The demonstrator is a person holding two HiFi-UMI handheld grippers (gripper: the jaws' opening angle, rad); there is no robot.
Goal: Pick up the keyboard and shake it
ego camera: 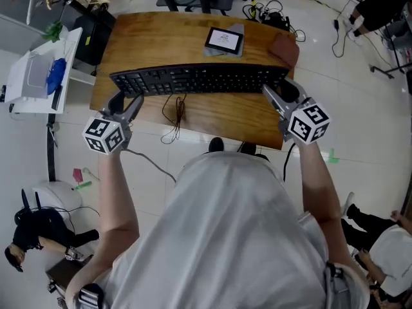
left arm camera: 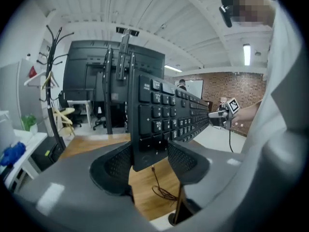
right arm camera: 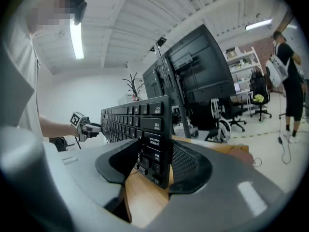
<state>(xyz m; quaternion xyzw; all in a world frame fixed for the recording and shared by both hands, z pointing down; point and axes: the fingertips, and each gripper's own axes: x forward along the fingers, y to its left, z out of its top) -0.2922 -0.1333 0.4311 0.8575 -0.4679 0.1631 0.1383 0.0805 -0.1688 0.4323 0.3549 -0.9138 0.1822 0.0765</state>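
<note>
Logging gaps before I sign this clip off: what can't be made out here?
- Print on the small device: too small, head view.
- Brown object at a corner of the table: too blurred to identify, head view.
- Underside of the keyboard: turned away from every view.

A wooden table (ego camera: 161,37) stands on a glossy white tiled floor (ego camera: 360,102), with cables (ego camera: 270,10) strewn beyond its far edge. A red brick wall (left arm camera: 241,86) meets a white ribbed ceiling (left arm camera: 145,8) lit by a tube light (left arm camera: 246,54). A coat rack (left arm camera: 52,95) stands at the far left.
</note>
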